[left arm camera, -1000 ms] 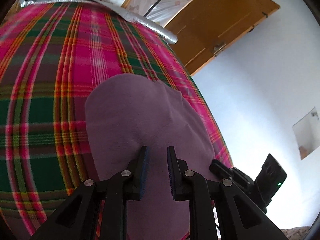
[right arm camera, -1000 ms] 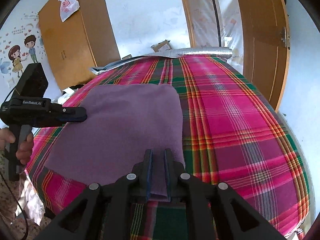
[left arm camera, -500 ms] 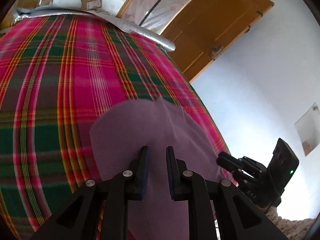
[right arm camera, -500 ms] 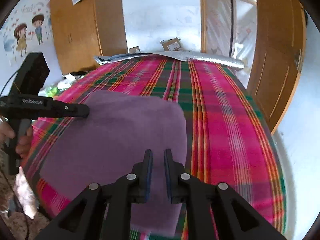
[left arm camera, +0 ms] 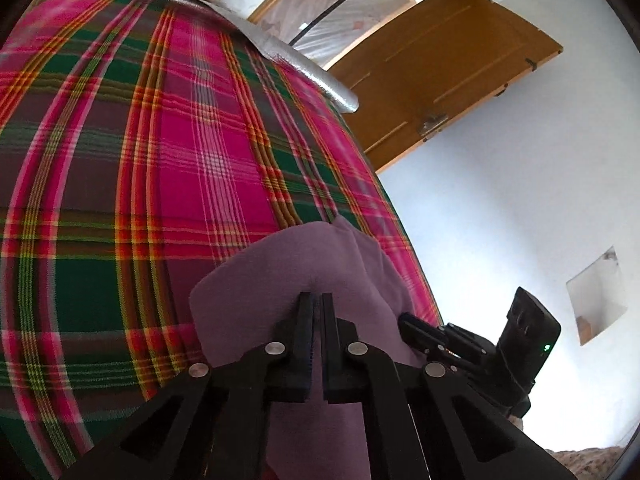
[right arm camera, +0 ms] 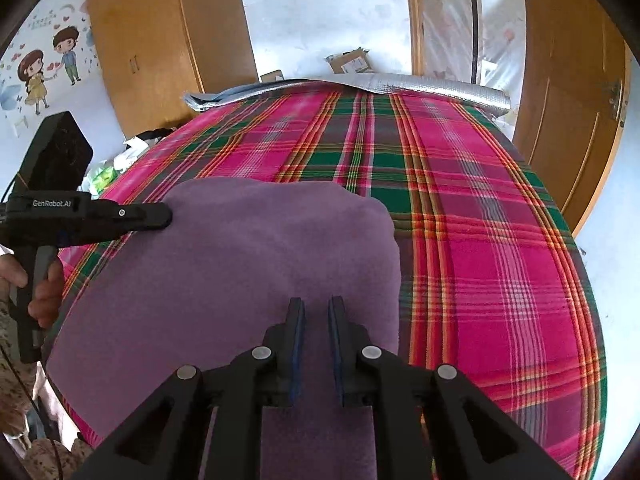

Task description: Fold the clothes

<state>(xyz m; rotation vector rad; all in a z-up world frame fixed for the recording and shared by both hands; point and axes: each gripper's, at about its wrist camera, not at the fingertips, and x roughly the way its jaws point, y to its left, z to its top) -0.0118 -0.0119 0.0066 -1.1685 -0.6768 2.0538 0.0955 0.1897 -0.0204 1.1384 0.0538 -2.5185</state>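
Both grippers are sliding back along the bed, so less of the purple cloth (right arm camera: 224, 280) is showing in front of the left gripper (left arm camera: 317, 312) than a second ago. Its two fingers have just been closing, and now they are almost touching. In the left wrist view a raised fold of the purple cloth is sitting right at the tips, and it looks pinched between them. In the right wrist view the same gripper (right arm camera: 166, 215) is resting its tip on the far left edge of the cloth.

The right gripper (right arm camera: 316, 312) is keeping only a small gap between its fingers. The cloth is lying under them and running back between them. I cannot tell if the pads are truly squeezing it or only sitting over it.

The purple cloth is lying flat on the pink and green checked bedspread (right arm camera: 480, 220), near the closest corner of the bed. It looks soft and thick, like fleece.

I think the two grippers are taking hold of two spots on the near side of the cloth, one on each side, so the person can lift that side evenly and fold it over. Holding it in two spots is helping the edge stay straight. A hand (right arm camera: 44, 284) is gripping the handle of the left gripper.
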